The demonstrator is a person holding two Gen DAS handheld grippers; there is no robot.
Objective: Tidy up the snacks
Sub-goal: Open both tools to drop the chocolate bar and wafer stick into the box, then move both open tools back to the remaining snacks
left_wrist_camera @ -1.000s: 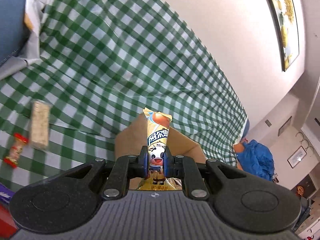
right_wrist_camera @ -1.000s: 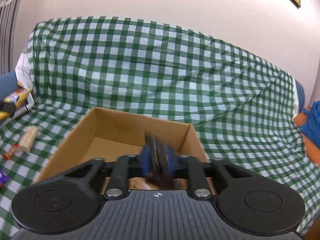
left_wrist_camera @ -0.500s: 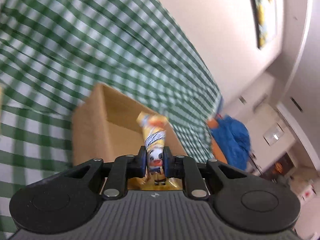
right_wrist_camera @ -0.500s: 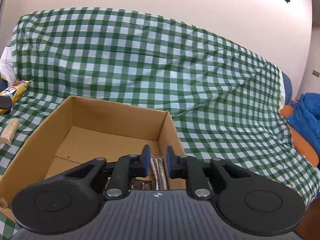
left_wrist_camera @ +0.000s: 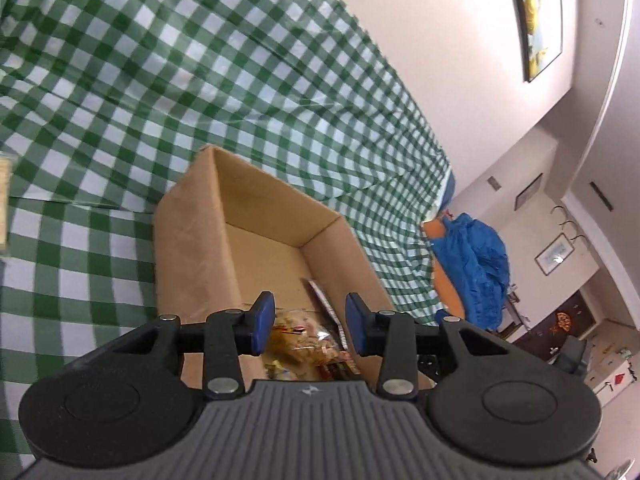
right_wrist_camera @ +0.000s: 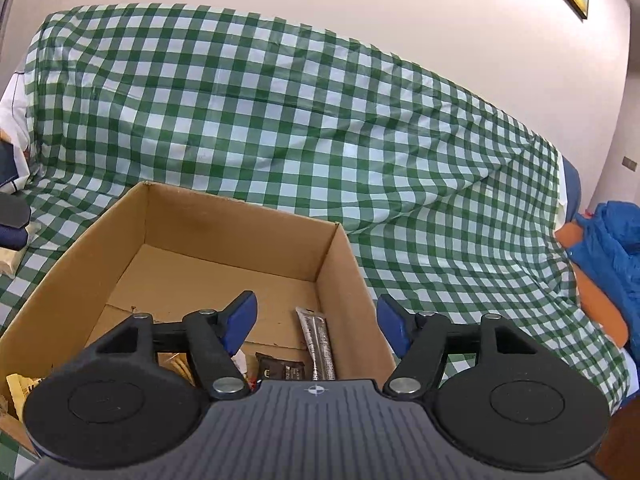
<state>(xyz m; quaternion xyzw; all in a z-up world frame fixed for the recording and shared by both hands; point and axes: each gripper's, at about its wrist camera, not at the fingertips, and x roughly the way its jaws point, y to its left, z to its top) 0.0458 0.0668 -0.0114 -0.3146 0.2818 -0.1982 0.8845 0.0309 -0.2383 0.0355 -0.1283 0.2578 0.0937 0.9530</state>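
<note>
At the far left of the left wrist view we note a pale wrapped snack bar (left_wrist_camera: pixel 5 200) lying on the green checked cloth (left_wrist_camera: pixel 160 80), cut by the frame edge. Right of it stands the cardboard box (left_wrist_camera: pixel 192 248), open at the top. The left gripper (left_wrist_camera: pixel 310 322) hangs over the box's near end; its jaws are opening and nothing is between the blue pads. Below the gap lies a yellow-orange snack packet (left_wrist_camera: pixel 300 336) inside the box, with a dark packet (left_wrist_camera: pixel 324 296) beside it against the right wall. Further right we record a blue garment (left_wrist_camera: pixel 476 264).

In the right wrist view the same box (right_wrist_camera: pixel 120 240) sits on the cloth (right_wrist_camera: pixel 280 120). The right gripper (right_wrist_camera: pixel 316 322) is over its near right corner, jaws opening and gripping nothing. A silver-brown stick packet (right_wrist_camera: pixel 318 340) and a dark brown packet (right_wrist_camera: pixel 280 368) rest on the box floor; the yellowish wrappers (right_wrist_camera: pixel 24 388) at lower left appear to be further snacks, though they are largely hidden.
</note>
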